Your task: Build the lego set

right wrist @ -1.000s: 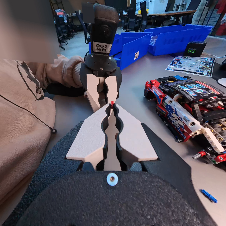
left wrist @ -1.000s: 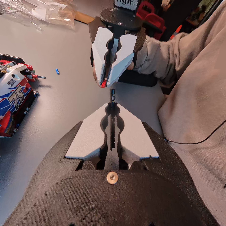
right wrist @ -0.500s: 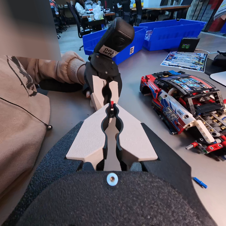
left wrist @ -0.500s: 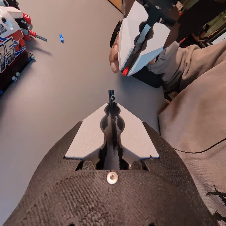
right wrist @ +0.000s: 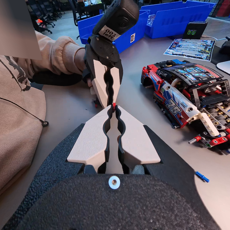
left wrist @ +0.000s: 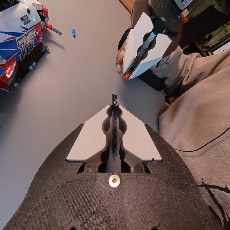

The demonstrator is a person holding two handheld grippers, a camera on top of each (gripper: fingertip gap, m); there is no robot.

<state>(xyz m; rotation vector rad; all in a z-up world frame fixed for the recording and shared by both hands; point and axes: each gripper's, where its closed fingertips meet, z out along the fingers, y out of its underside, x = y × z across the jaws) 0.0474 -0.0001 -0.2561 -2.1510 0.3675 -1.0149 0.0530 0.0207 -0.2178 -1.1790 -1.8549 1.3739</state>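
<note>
One race car model point(right wrist: 184, 99), one loose blue pin point(right wrist: 202, 176). Left gripper point(left wrist: 114, 105) clamps a thin black beam point(left wrist: 113, 99), partly hidden; right gripper point(right wrist: 113, 105) pinches a red pin point(right wrist: 113, 105).

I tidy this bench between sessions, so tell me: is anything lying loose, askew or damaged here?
One loose blue pin lies alone on the table, apart from the Lego car. The car is unfinished: its front end is open, with a grey axle sticking out. Nothing looks broken or spilled.

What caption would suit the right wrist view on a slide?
Right gripper pinches a small red piece beside the left gripper, with the part-built race car waiting on the grey table.
</note>
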